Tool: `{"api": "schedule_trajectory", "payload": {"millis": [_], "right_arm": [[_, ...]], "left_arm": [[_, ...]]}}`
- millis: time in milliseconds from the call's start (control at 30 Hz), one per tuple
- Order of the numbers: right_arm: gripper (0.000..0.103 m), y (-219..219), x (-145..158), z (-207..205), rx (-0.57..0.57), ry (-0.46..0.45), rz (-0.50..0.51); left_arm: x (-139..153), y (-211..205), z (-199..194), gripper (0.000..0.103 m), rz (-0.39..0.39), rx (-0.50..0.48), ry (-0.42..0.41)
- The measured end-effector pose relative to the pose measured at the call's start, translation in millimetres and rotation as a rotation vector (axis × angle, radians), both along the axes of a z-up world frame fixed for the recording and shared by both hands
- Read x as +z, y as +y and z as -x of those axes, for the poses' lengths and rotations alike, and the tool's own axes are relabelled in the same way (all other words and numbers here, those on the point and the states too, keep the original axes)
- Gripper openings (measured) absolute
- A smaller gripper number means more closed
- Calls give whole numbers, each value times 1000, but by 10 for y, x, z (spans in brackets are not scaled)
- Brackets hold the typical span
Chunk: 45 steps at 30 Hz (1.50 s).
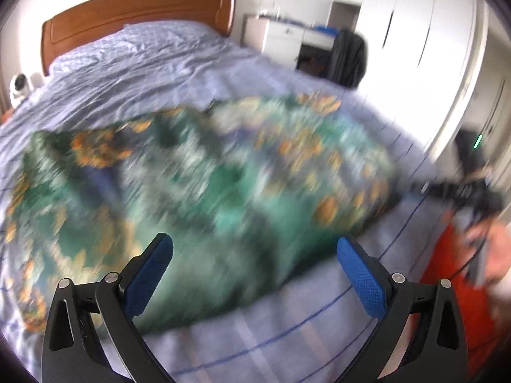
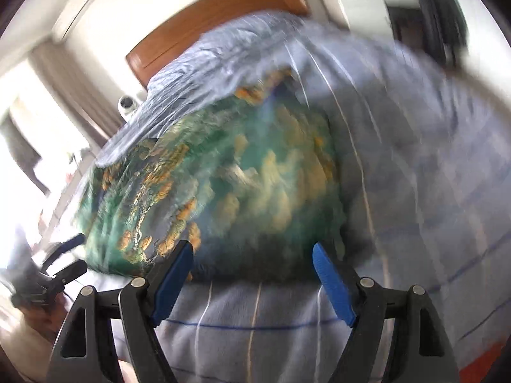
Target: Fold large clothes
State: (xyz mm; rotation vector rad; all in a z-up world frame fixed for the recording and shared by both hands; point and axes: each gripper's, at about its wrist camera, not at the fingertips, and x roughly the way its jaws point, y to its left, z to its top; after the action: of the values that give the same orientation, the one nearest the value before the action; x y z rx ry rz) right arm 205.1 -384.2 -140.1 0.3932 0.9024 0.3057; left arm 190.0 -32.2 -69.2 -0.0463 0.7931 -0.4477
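Both grippers hang empty above the bed's near edge, the left gripper (image 1: 255, 245) and the right gripper (image 2: 254, 252) each with jaws spread wide. Just beyond them a green, orange-patterned garment (image 1: 198, 172) lies spread on the blue checked bedcover (image 1: 153, 63). Farthest stands a wooden headboard (image 1: 137, 9).

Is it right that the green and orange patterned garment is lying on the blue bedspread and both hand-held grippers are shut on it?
Not quite. The garment does lie on the bedspread, but both are open and empty: the left hand-held gripper in the left wrist view, the right hand-held gripper in the right wrist view.
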Motion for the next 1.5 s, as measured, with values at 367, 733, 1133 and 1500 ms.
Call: {"api": "schedule_trajectory", "payload": {"millis": [367, 733, 1133, 1500], "right_arm": [[80, -316, -308, -86, -125, 221, -414], [81, -114, -642, -495, -363, 122, -460], [37, 779, 467, 119, -61, -407, 180], [37, 2550, 638, 875, 383, -801, 812]], "left_arm": [[-487, -542, -432, 102, -53, -125, 47], [-532, -551, -451, 102, -77, -137, 40], [863, -174, -680, 102, 125, -165, 91], [1169, -511, -964, 102, -165, -126, 181]]}}
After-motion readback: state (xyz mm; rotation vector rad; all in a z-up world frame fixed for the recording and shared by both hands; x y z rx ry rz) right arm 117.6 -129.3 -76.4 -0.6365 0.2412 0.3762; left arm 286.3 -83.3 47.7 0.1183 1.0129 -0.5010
